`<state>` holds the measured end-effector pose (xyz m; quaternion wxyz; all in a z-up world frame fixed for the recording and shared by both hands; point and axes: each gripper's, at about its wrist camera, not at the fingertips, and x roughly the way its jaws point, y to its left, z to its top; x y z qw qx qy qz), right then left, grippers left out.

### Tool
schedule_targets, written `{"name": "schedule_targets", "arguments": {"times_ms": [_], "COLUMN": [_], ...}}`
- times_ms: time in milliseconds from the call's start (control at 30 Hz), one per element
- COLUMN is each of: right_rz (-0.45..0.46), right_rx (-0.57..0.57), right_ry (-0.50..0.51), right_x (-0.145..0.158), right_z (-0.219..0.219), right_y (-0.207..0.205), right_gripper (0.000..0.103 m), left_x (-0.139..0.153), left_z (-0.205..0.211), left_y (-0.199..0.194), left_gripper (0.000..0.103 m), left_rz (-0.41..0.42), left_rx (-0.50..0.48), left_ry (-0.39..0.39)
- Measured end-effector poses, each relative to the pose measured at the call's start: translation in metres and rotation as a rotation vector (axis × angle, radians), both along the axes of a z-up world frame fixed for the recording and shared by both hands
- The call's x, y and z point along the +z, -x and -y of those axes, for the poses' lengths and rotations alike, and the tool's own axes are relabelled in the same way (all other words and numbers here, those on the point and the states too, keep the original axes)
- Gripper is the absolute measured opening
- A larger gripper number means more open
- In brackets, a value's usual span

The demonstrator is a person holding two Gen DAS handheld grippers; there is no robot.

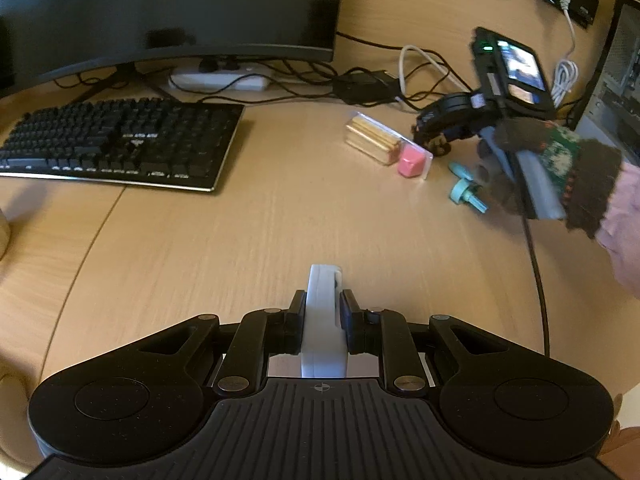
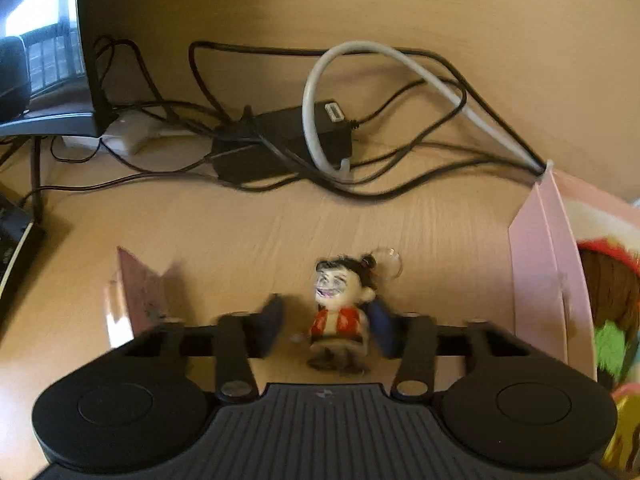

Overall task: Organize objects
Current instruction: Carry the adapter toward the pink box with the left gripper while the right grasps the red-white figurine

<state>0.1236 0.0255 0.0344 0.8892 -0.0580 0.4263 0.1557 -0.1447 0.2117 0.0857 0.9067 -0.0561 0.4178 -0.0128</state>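
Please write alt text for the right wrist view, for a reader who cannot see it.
The right tongs stand open around a small figurine with a red vest on a wooden desk. Behind lie tangled cables and a black power adapter; a pink box is at right.

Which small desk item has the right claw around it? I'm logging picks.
The figurine, between the right claw fingers; the snack pack and teal piece lie apart.

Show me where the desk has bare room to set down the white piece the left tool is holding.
The widest bare desk lies between the keyboard, the cracker pack and the left tool holding the white piece. It is crowded to the right, around the teal part and the right tool, and at the back among cables.
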Motion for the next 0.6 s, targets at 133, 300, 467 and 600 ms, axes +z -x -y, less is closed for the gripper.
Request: {"name": "schedule_targets", "arguments": {"times_ms": [133,300,467,600], "right_rz": [0.031,0.053,0.038,0.028], "right_rx": [0.036,0.074,0.061,-0.01], "right_ry": [-0.035,-0.062,-0.067,-0.051], "right_x": [0.02,0.048,0.064,0.063], "right_z": [0.016,0.053,0.1,0.141], "right_y": [0.039,0.1,0.158,0.193], "right_gripper": [0.029,0.029,0.029,0.029], "left_x": [-0.001,-0.007,-0.01,-0.009], "left_z": [0.006,0.028,0.063,0.094], "left_y": [-0.007,-0.02,-0.035,-0.049], "left_gripper": [0.02,0.02,0.02,0.02], "left_rz": [0.008,-0.01,-0.02,-0.016], "left_rx": [-0.052,-0.151,-0.258,-0.332], "left_ry": [0.031,0.07,0.102,0.117]}}
